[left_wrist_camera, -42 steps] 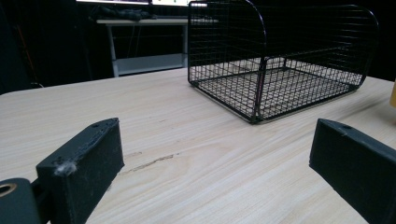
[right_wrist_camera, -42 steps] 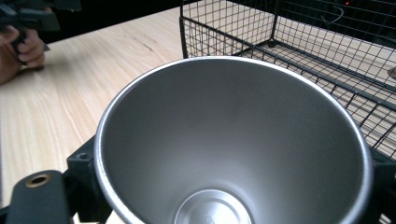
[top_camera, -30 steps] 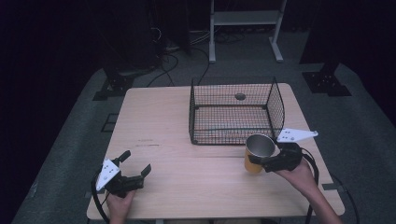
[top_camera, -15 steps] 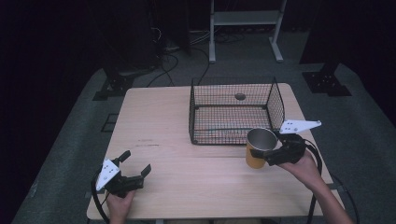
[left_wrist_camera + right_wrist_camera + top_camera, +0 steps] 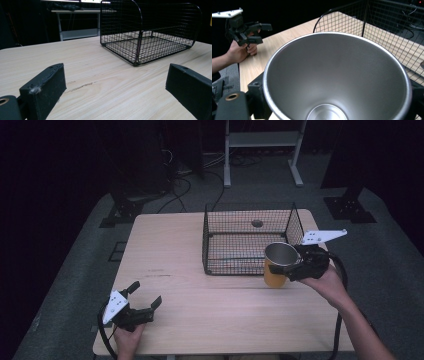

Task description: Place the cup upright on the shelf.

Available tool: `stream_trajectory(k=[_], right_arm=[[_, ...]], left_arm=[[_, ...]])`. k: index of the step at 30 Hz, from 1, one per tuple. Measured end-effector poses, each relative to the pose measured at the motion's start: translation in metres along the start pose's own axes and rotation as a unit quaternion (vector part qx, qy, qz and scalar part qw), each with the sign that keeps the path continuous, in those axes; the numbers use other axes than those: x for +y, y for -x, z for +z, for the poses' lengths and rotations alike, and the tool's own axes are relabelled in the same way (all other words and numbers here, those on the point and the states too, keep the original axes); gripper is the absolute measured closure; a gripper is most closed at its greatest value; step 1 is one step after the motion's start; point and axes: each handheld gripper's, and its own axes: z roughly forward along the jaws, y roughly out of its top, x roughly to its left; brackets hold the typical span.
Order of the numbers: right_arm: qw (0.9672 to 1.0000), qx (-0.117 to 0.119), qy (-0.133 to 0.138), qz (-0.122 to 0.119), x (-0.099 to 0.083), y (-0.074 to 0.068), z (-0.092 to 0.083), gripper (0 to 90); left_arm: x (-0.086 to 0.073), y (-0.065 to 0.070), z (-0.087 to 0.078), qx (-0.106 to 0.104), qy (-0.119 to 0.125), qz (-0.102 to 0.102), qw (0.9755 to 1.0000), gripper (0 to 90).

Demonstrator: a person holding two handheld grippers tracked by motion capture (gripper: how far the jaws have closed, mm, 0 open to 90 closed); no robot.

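Overhead, table: a light wooden table (image 5: 210,305) stood on grey floor, dark surroundings beyond it.

Wire basket: a black wire basket (image 5: 235,222) sat on the far right part of the table, open at the top; a small dark round thing (image 5: 257,223) lay on its floor near the far wall — too small to tell what.

Cup: a metal cup (image 5: 278,264) with a yellow-orange lower body and a bare steel rim was held at the basket's front right corner, just outside the near wall. Whether its base touched the table could not be told from the high view.

Right gripper: the right gripper (image 5: 295,262) was closed on the cup, a jaw on either side of it; the person's right hand (image 5: 325,280) held it from the right, cable trailing down. In the right gripper view the cup's (image 5: 337,75) shiny empty inside sat between the black jaws, with basket mesh (image 5: 387,32) behind.

Left gripper: the left gripper (image 5: 145,298) rested near the table's front left corner, jaws spread wide with nothing between them — held by the left hand (image 5: 127,337). In the left gripper view the two jaws framed bare wood, the basket (image 5: 150,32) farther off.

Far view of left gripper: seen from the right gripper view, the left gripper (image 5: 263,32) was at the table's edge, well apart from the cup.
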Motion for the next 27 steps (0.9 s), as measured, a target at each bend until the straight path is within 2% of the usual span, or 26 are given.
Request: stream_trajectory(k=[21,27], right_arm=[[0.9999,-0.004,-0.011,-0.011,0.041,0.019,0.006,11.7],[0.9999,-0.004,-0.013,-0.007,0.050,0.028,0.009,11.7]], left_arm=[[0.000,-0.001,0.000,-0.001,0.000,0.000,1.0000,2.2],[0.000,0.000,0.000,-0.002,0.001,-0.001,1.0000,2.2]])
